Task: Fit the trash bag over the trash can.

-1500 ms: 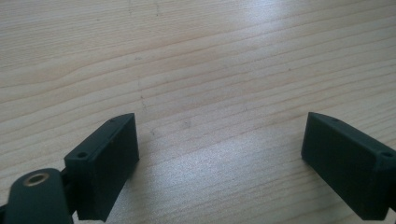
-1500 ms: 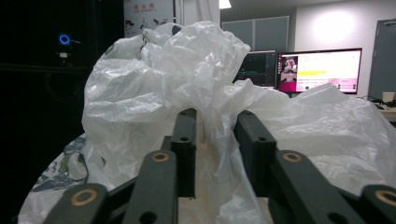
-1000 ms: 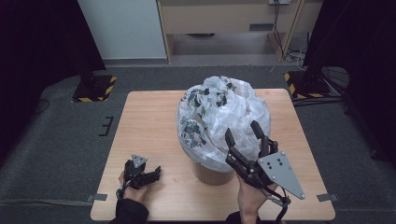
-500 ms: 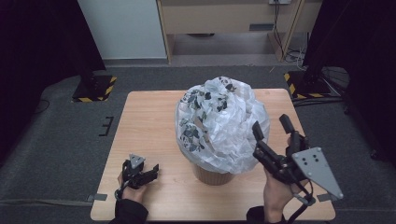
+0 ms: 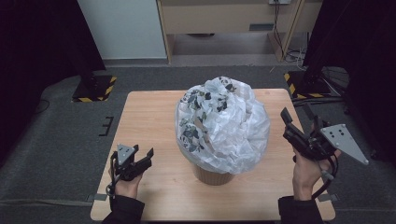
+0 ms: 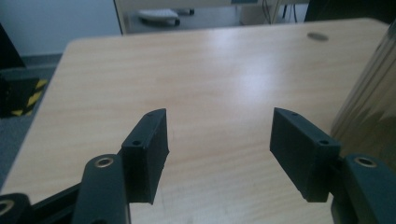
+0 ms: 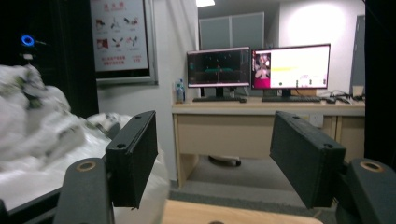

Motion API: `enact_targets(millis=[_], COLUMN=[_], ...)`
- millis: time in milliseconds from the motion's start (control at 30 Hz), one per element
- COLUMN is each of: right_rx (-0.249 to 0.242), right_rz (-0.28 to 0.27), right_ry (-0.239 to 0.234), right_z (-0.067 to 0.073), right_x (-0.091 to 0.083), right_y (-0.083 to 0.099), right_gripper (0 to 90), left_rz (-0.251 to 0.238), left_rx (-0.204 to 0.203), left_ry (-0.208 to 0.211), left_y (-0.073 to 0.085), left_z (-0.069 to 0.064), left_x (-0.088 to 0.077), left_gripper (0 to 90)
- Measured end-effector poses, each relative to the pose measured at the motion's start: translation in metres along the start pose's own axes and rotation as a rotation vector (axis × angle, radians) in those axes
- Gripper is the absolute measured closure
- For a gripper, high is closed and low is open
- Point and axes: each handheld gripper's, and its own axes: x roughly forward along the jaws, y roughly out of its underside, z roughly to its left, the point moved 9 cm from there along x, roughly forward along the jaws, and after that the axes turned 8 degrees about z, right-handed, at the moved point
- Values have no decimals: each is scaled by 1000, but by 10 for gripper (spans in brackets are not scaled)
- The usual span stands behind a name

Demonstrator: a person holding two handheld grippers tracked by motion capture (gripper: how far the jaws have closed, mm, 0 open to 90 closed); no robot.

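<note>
The left gripper (image 5: 140, 158) hovers near the table's (image 5: 144, 116) front left corner, jaws spread on nothing, having just been closing a little. The right gripper (image 5: 299, 123) is raised by the right edge, jaws also apart and empty. Between them, mid-table toward the front, a bin (image 5: 214, 176) stands draped in a thin printed bag (image 5: 219, 123). The bag looks light, limp, slippery and easy to tear; I'd pinch its loose hem low on each side, though the rim beneath is hidden.
</note>
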Motion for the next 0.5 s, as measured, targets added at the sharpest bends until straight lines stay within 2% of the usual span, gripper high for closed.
enact_targets(millis=[167, 233, 367, 500], right_rx=[9, 5, -2, -20], right_rz=[30, 39, 68, 100], right_ry=[10, 14, -1, -24], right_z=[-11, -13, -9, -3], right_x=[3, 5, 11, 23], right_y=[13, 18, 29, 40], right_gripper=[320, 322, 335, 346], left_rz=[-78, -120, -181, -239], left_rx=[14, 14, 22, 59], left_ry=[8, 19, 39, 61], left_y=[-40, -61, -96, -131], left_z=[-8, -13, -26, -46], left_x=[-16, -24, -34, -40], left_gripper=[368, 367, 363, 356])
